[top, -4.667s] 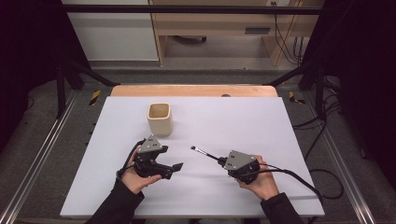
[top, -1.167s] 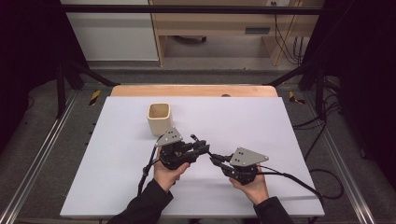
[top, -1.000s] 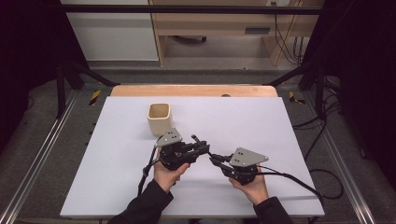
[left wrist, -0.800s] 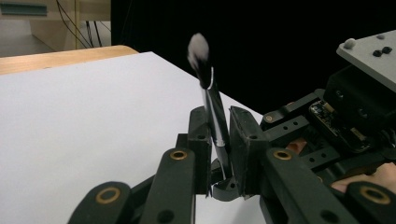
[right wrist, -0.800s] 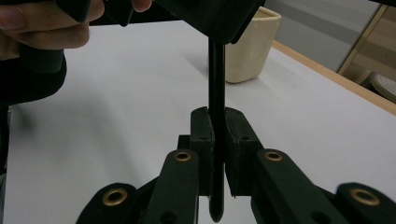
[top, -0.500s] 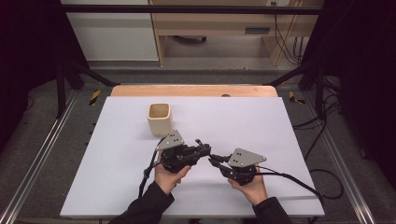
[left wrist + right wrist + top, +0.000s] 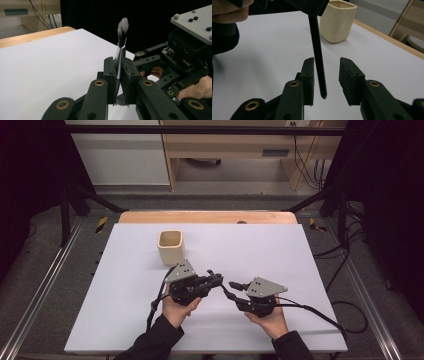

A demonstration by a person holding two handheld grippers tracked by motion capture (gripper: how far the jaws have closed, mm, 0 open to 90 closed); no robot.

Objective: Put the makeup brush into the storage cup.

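High view: looked forward and down from above onto the white rectangular table [image 7: 125, 320].
Gripper views: low, close, along the jaws.
Shared: the cream square ceramic cup [image 7: 170, 246] [image 7: 338, 20].

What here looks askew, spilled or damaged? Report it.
Nothing stands out. The brush is clamped in the left gripper, bristles away from its camera, and its black handle hangs between the jaws of the right gripper, which have just been opening. The cream cup stands upright on the white table. No spill or damage shows.
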